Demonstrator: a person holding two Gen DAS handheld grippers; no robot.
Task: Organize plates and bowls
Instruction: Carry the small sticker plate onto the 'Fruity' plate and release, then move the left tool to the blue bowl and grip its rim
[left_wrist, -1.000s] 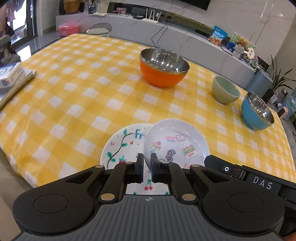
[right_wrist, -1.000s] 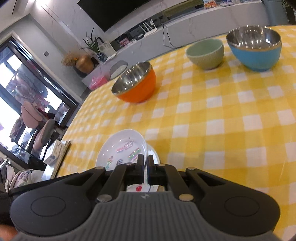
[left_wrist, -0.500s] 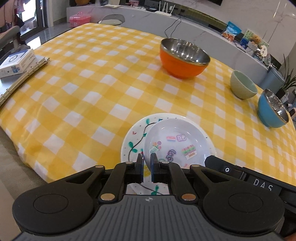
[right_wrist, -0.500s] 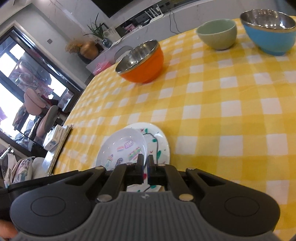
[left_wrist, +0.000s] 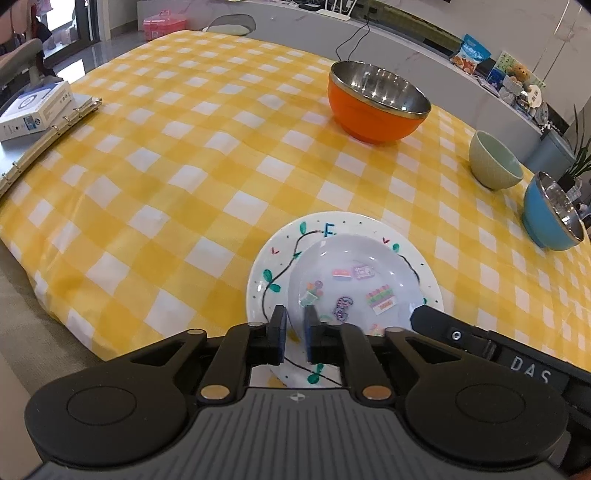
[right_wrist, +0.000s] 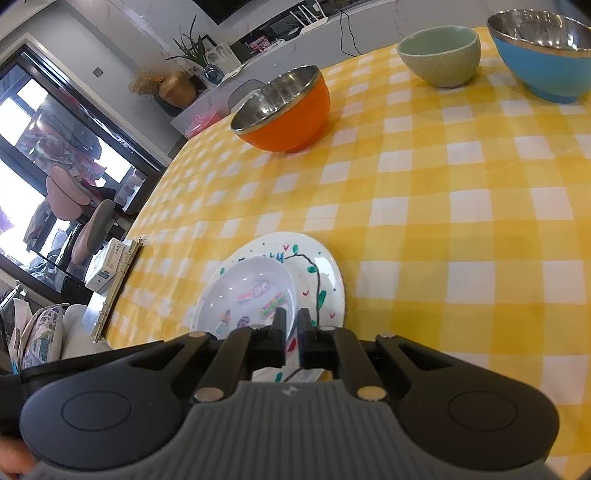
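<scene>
Resting glossy small plate (left_wrist: 354, 280) on round painted plate (left_wrist: 273, 258) | checked tablecloth (left_wrist: 177, 177)

A soft, matt yellow-checked cloth (left_wrist: 177, 173) is seen covering the table. Polished metal is shown inside the orange bowl (left_wrist: 376, 101) and the blue bowl (left_wrist: 552, 218). A duller glaze is seen on the green bowl (left_wrist: 493, 160). The small plate (left_wrist: 351, 284) and large plate (left_wrist: 273, 266) look glossy, smooth.
</scene>
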